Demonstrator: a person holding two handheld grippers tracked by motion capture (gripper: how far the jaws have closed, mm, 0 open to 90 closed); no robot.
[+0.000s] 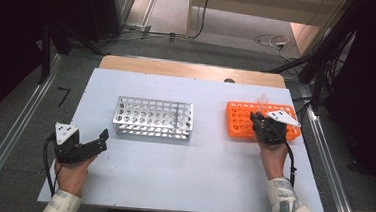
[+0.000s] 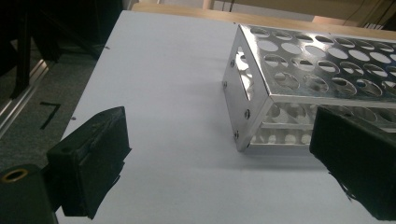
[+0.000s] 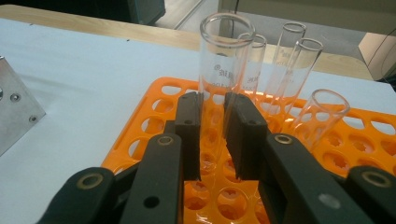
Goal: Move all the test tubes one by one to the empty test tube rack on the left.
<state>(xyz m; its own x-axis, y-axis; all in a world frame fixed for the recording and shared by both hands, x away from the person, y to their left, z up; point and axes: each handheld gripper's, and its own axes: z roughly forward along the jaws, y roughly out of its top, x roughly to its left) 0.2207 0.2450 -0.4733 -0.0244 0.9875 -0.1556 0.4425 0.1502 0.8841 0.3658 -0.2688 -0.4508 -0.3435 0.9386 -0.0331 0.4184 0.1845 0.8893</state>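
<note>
While the left gripper (image 1: 104, 140) rested at the near left of the white table (image 1: 196, 172), its jaws stood wide apart with nothing between them, pointing toward the near left corner of the metal rack (image 1: 153, 117). That silver rack lay on the table left of centre, its rows of round holes unfilled as far as could be seen. At the far right sat the orange rack (image 1: 239, 120), with several clear glass tubes standing in its holes. Over the orange rack the right gripper (image 3: 213, 135) had its jaws clamped on one glass test tube (image 3: 224, 51), which stood upright between them, its foot still in the rack's holes. The other tubes (image 3: 299, 65) stood just behind and beside it.
</note>
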